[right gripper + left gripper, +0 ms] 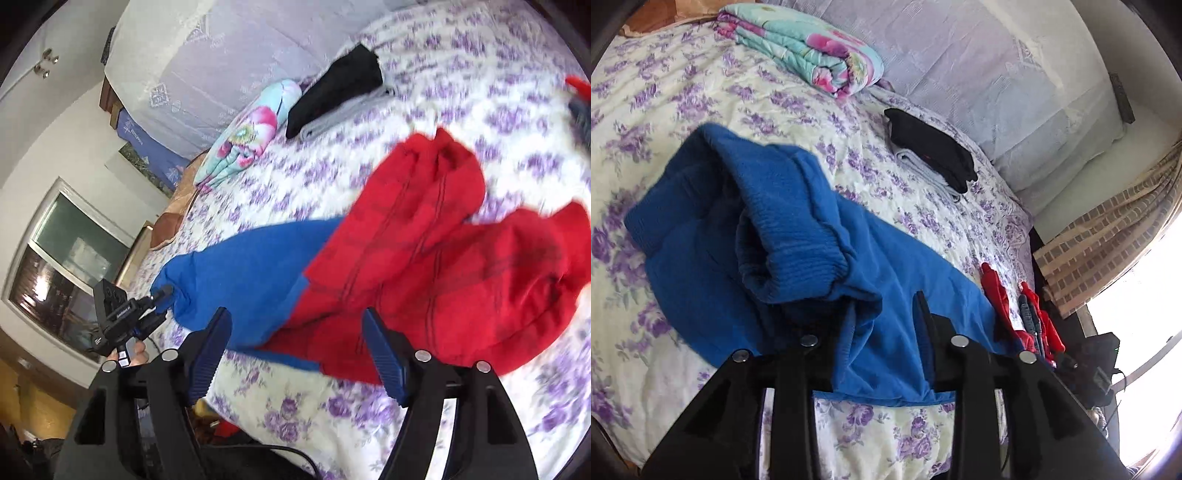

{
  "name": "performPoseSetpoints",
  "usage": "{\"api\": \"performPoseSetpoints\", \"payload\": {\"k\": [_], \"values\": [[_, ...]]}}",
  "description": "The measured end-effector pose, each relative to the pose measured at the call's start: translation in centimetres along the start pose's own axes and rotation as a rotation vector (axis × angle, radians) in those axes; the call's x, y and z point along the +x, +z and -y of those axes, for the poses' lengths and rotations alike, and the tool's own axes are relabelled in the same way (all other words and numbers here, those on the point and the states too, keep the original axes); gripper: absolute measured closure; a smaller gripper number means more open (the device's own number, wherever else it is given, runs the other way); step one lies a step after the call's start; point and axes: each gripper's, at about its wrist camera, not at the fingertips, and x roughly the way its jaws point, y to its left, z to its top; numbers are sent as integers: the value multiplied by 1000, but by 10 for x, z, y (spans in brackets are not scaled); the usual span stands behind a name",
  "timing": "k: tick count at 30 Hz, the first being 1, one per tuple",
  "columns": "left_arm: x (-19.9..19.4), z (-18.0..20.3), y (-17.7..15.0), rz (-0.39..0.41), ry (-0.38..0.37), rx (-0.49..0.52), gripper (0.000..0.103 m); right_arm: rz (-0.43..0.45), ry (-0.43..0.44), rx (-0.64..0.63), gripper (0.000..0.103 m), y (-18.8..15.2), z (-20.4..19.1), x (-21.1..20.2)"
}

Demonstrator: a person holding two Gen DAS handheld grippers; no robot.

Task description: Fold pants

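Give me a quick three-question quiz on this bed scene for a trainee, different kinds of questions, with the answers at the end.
1. True or false: the black garment lies on top of a grey garment.
2. What is printed on the bed sheet? A purple flowers, B green stripes, C nothing, it is plain.
3. Fill in: the right tongs stand ____.

Key: 1 true; 2 A; 3 open.

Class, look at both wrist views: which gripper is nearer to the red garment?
Right. The right gripper hangs open just over the red garment's near edge. The left gripper is at the blue pants, the red garment off to its side.
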Motion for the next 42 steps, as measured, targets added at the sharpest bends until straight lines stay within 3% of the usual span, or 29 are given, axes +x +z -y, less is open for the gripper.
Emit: {"api": "performPoseSetpoints", "payload": {"k": [4, 7, 11, 16, 18, 21, 25, 27, 30, 31, 36, 39, 41, 42], "values": [[3, -21, -10, -28, 6, -46, 74, 38, -161, -111, 26, 26, -25, 10], [-21, -24, -10, 24, -25, -57, 74, 11, -270, -142, 26, 52, -30, 39], [-59, -27, -4, 107, 19, -30, 73, -22, -299, -111, 26, 80, -19, 73], [-89, -76, 2, 200, 148, -194, 71, -30, -310, -106, 26, 85, -17, 86], [-90, -80, 1, 194, 113, -196, 71, -31, -320, -116, 26, 83, -18, 84], [-102, -56, 3, 247, -9, -121, 70, -28, -355, -131, 26, 86, -16, 81], [-67, -3, 5, 150, -49, 18, 52, -52, -423, -202, 26, 97, -24, 94], [-33, 14, -5, 77, 12, 80, 52, -64, -476, -228, 26, 100, -27, 105], [11, 23, -22, 34, 223, 150, 51, -102, -532, -250, 27, 99, -25, 124], [21, 22, -26, 29, 257, 165, 47, -118, -554, -253, 28, 96, -23, 130], [36, 33, -46, 68, 318, 304, 25, -151, -617, -195, 29, 89, 9, 138], [46, 43, -55, 88, 396, 390, 21, -134, -547, -101, 48, 89, 33, 126], [49, 47, -57, 98, 422, 407, 20, -115, -497, -66, 70, 89, 43, 118], [49, 47, -56, 100, 426, 407, 19, -107, -462, -46, 76, 89, 47, 115]]}}
